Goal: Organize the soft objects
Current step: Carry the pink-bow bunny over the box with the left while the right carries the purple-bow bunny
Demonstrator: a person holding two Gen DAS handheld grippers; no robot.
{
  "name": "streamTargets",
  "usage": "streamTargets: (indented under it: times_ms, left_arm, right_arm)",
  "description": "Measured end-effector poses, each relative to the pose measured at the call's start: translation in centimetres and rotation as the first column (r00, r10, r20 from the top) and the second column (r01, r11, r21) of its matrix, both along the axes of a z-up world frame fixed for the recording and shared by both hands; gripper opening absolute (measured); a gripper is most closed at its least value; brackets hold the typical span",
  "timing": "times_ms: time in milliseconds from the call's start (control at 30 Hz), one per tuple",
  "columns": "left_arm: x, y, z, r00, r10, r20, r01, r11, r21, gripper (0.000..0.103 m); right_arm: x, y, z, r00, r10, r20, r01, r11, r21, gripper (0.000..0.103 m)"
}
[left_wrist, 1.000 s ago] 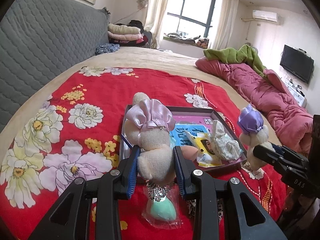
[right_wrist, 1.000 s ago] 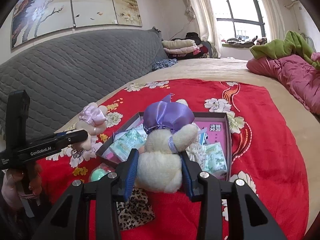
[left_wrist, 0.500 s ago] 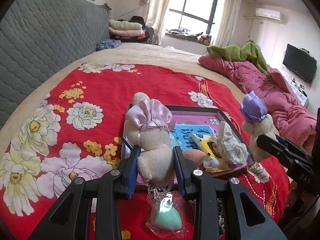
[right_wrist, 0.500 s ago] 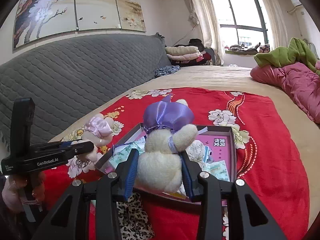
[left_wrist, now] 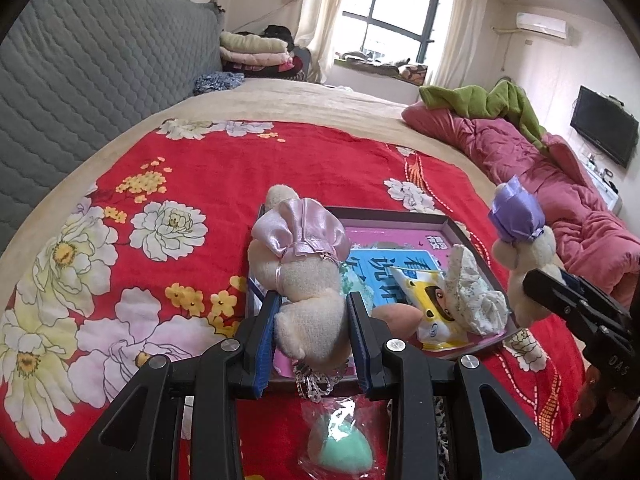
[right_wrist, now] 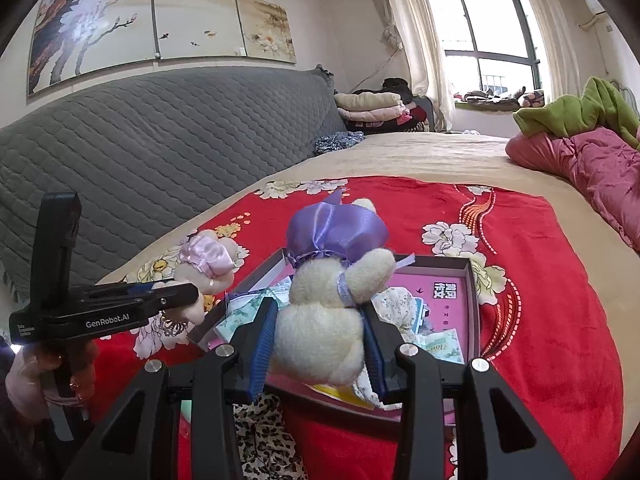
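Observation:
My left gripper (left_wrist: 312,330) is shut on a cream plush toy in a pink satin dress (left_wrist: 304,264), held above the near left corner of a shallow dark tray (left_wrist: 448,222). My right gripper (right_wrist: 320,330) is shut on a cream plush toy in a purple satin dress (right_wrist: 328,276), held above the near edge of the same tray (right_wrist: 472,292). The tray lies on a red floral blanket (left_wrist: 160,200) and holds booklets, a packet, a peach sponge (left_wrist: 398,316) and a floral cloth (left_wrist: 470,292). Each toy also shows in the other wrist view.
A mint sponge in clear wrap (left_wrist: 340,448) and a leopard-print cloth (right_wrist: 260,440) lie on the blanket in front of the tray. A grey quilted headboard (right_wrist: 140,152) runs along the left. A pink quilt (left_wrist: 540,176) with a green blanket lies at the right.
Both grippers have risen a little and moved forward over the tray, each still holding its toy. Nothing was let go.

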State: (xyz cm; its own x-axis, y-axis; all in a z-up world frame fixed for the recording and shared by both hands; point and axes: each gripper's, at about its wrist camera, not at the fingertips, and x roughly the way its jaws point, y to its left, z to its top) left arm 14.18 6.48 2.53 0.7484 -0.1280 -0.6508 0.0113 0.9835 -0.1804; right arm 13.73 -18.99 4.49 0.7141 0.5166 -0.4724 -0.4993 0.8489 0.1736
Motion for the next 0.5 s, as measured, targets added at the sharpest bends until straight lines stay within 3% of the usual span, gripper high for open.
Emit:
streamTargets:
  times_ms: [500]
  left_arm:
    - [1.8, 0.1, -2.3, 0.996, 0.022, -0.085, -0.019, 0.999, 0.032, 0.034]
  right_arm:
    - [1.6, 0.9, 0.1, 1.000, 0.006, 0.008, -0.006, 1.000, 0.008, 0.040]
